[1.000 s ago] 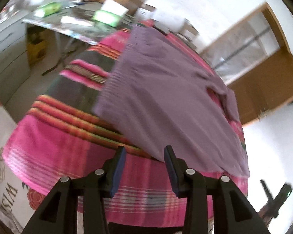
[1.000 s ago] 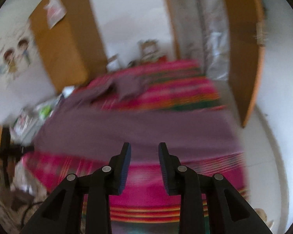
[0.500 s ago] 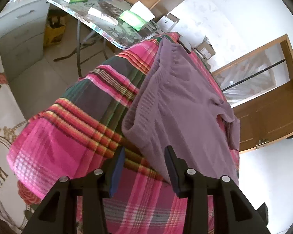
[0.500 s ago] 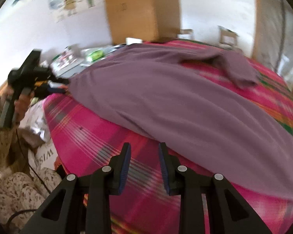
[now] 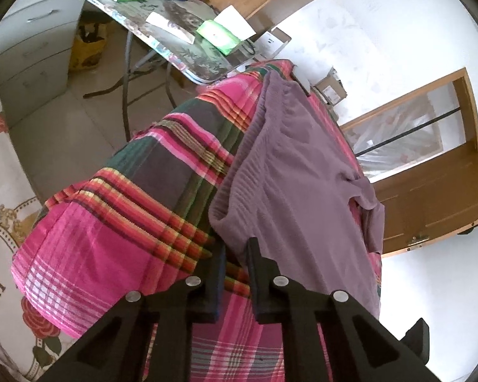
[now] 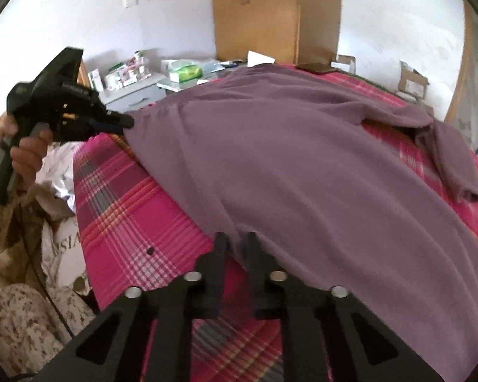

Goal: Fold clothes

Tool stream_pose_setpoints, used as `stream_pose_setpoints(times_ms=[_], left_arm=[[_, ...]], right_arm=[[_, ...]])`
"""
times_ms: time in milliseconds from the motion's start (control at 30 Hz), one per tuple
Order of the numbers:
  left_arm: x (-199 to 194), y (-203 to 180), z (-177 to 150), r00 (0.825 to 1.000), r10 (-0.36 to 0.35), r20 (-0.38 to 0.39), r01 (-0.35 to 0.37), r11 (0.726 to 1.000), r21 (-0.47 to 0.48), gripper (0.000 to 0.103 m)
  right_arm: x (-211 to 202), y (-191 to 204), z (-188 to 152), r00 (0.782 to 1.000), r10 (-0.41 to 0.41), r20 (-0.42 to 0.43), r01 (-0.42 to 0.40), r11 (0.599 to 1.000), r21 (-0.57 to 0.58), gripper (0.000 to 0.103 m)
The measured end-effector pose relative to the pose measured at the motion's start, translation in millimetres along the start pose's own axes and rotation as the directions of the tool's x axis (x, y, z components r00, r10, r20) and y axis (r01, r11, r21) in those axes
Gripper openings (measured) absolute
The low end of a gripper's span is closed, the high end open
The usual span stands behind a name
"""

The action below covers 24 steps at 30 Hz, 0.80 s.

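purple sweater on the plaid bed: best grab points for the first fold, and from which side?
The near hem corners of the purple sweater, from the bed's near edge. It lies flat, sleeve folded over, and only that ribbed hem lifts off the cover. Both tongs are closing there: left tongs on one corner, right tongs along the edge.

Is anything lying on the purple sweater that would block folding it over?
Nothing visible does. The sweater lies flat on the plaid cover, bare on top; both tools, left and right, are closing on its near edge.
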State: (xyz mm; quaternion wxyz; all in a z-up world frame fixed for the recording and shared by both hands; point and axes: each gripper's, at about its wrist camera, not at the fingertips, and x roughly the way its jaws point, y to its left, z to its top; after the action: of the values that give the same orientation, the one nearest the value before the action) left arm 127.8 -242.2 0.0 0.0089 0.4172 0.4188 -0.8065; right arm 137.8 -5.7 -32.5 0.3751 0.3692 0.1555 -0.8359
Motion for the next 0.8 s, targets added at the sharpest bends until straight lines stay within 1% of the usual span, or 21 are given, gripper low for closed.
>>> stream_pose_setpoints(times_ms=[67, 133, 233, 267, 333, 400, 467, 567, 633, 800], left_arm=[[-4, -1, 1, 1.000, -0.021, 0.010, 0.021, 1.000, 0.001, 0.011], [-8, -2, 2, 0.999, -0.030, 0.021, 0.030, 1.000, 0.004, 0.011], [-17, 2, 4, 0.997, -0.051, 0.052, 0.051, 0.999, 0.003, 0.010], [-18, 4, 5, 0.997, -0.057, 0.057, 0.057, 0.998, 0.001, 0.010], [-23, 12, 6, 0.995, -0.073, 0.075, 0.075, 0.997, -0.019, 0.009], [-22, 16, 5, 0.995, -0.067, 0.073, 0.068, 0.997, -0.022, 0.009], [-17, 20, 4, 0.996, -0.058, 0.064, 0.060, 0.998, -0.035, 0.009], [-12, 27, 4, 0.997, -0.046, 0.054, 0.049, 0.997, -0.053, 0.009], [-12, 30, 4, 0.998, -0.044, 0.053, 0.047, 0.997, -0.055, 0.009], [-12, 33, 4, 0.997, -0.047, 0.055, 0.051, 0.997, -0.064, 0.009]], right_arm=[[0, 0, 1, 1.000, -0.008, -0.001, 0.008, 1.000, 0.002, 0.003], [-2, 0, 3, 1.000, -0.020, 0.004, 0.020, 1.000, 0.010, 0.002], [-15, 7, 8, 0.999, -0.002, 0.038, 0.001, 1.000, 0.020, 0.002], [-22, 10, 11, 0.998, 0.011, 0.055, -0.012, 1.000, 0.021, 0.002], [-38, 13, 14, 0.994, 0.067, 0.087, -0.071, 0.996, 0.049, 0.002], [-48, 16, 14, 0.986, 0.130, 0.105, -0.138, 0.988, 0.075, 0.002], [-41, 21, 11, 0.991, 0.112, 0.077, -0.117, 0.991, 0.064, 0.002], [-19, 17, 6, 0.993, 0.119, 0.025, -0.121, 0.986, 0.113, 0.002], [-11, 17, 3, 0.993, 0.116, 0.011, -0.116, 0.985, 0.128, 0.002], [-10, 19, -2, 0.993, 0.118, 0.009, -0.118, 0.983, 0.138, 0.002]])
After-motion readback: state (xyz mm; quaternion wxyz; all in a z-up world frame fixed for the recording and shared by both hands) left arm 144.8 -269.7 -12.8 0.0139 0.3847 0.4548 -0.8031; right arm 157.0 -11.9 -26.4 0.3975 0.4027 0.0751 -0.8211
